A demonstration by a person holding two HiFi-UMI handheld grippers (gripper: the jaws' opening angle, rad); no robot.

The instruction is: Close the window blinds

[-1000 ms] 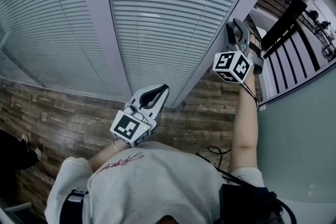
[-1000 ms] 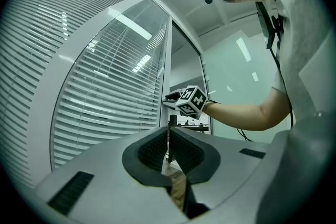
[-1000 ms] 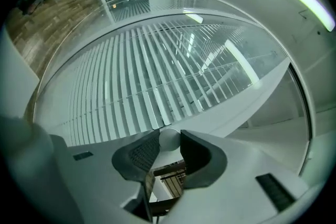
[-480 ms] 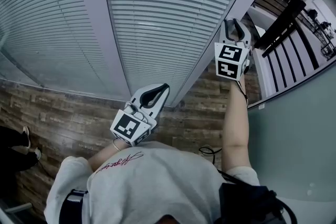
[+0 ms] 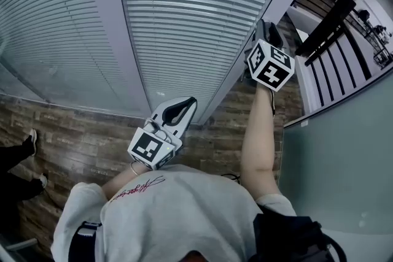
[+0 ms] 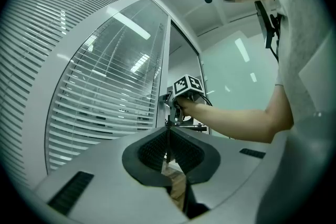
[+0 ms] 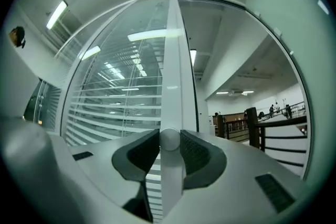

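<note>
The fingers point(image 7: 140, 150) of the right gripper point(image 7: 169, 140) pinch a small round white knob point(image 7: 169, 138). 1 finger is pressed on each side of it. The knob sits on the white post point(image 7: 172, 60) of the window frame, and the gripper points about level at this post. In the head view the bare forearm point(image 5: 258, 138) reaches up to it at the right.

The blinds point(image 5: 184, 15) hang behind the glass just left of the post. They are white horizontal slats, and in the right gripper view gaps show between the slats. A 2nd pane with the same blinds point(image 5: 43, 21) stands further left, beyond another white post.

The fingers point(image 6: 149, 149) of the left gripper point(image 6: 169, 147) are pressed together with nothing between them. This gripper is held low in front of the person's chest, near the bottom of the blinds but apart from the glass.

Below is a wooden floor point(image 5: 80, 132). To the right of the post a dark railing point(image 5: 334, 21) shows.
</note>
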